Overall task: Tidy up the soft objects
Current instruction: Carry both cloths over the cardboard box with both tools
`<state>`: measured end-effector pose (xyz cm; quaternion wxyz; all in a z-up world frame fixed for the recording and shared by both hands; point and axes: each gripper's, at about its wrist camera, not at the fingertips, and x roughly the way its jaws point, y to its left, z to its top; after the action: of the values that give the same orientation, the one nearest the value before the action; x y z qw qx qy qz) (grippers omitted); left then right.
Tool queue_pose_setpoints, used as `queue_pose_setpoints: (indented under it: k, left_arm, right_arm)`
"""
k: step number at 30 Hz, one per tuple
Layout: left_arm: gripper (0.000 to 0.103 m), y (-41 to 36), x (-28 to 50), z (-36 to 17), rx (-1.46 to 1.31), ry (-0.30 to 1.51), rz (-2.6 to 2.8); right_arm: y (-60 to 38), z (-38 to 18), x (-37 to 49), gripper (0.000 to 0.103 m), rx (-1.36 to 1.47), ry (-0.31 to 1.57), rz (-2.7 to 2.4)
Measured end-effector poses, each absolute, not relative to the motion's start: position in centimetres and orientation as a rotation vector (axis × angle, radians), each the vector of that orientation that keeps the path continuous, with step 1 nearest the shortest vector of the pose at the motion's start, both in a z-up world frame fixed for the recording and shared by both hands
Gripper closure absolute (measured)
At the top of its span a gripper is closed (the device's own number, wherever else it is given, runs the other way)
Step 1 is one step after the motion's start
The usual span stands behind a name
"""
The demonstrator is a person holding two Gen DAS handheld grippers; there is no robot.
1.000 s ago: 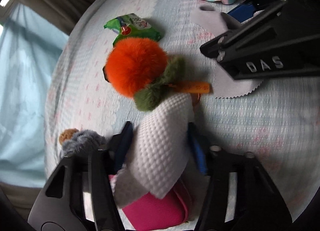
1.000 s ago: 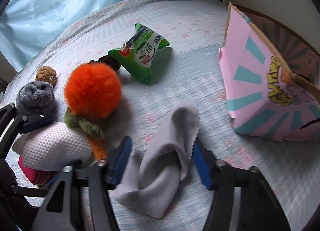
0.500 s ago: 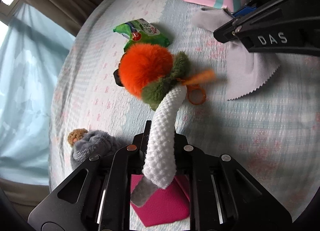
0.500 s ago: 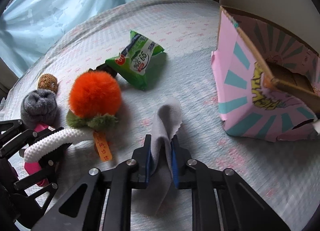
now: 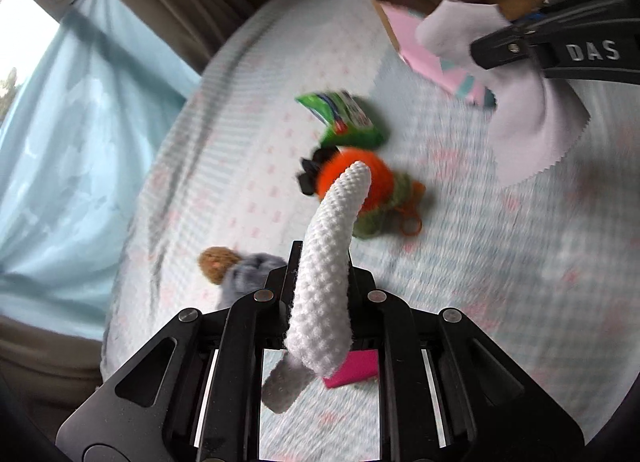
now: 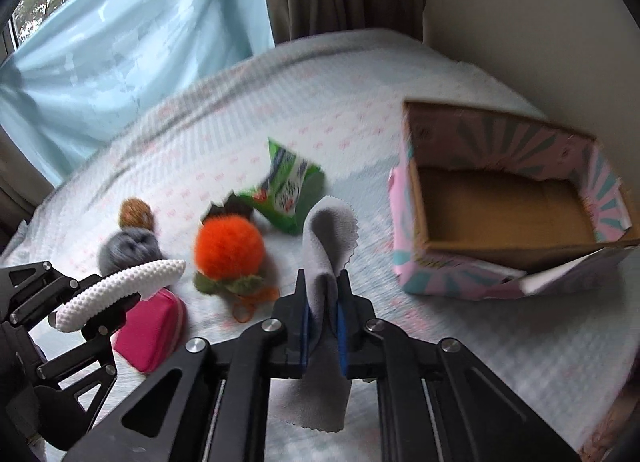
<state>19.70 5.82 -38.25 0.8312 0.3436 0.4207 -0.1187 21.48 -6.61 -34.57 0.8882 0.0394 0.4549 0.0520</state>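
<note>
My left gripper (image 5: 320, 282) is shut on a white waffle-textured cloth (image 5: 332, 262) and holds it up off the bed; it also shows in the right wrist view (image 6: 120, 286). My right gripper (image 6: 322, 294) is shut on a grey microfibre cloth (image 6: 326, 246), lifted above the bed; in the left wrist view that cloth (image 5: 524, 118) hangs at the upper right. An open pink cardboard box (image 6: 500, 198) stands empty to the right. An orange and green pompom (image 6: 228, 246), a grey pompom (image 6: 128, 250), a brown pompom (image 6: 136, 212) and a pink pouch (image 6: 152, 338) lie on the bed.
A green snack packet (image 6: 290, 190) lies behind the orange pompom, with a small black object (image 5: 312, 174) beside it. The bed has a light patterned cover (image 6: 480, 342). Blue curtains (image 6: 120, 46) hang at the back left, a wall at the back right.
Both grippers, shut on their cloths, have risen away from the bed. The box interior has come into the right wrist view. The pompoms and packet have not moved.
</note>
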Motion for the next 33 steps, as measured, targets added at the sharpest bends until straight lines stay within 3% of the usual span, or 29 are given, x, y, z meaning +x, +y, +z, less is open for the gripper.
queue_pose_setpoints:
  k: [12,18,25,33]
  left_arm:
    - [0.091,0.7,21.0,-24.8,0.522,0.825,-0.244]
    - [0.091,-4.4,23.5,-21.8,0.436,0.818,-0.269]
    - [0.091,-10.9,26.9,-22.3,0.372,0.886,-0.26]
    - [0.091,-17.6,32.1,-26.8,0.267,1.04,-0.248]
  right_arm:
    - [-12.6,-21.2,19.3,0.093,0.138,0.826,0.05]
    - [-17.8,-17.3,19.9,0.093,0.138,0.797,0.017]
    - [-24.7,-17.2,22.5,0.093,0.124,0.825,0.017]
    - [-31.1,-20.6,27.0,0.093,0.119,0.925,0.033]
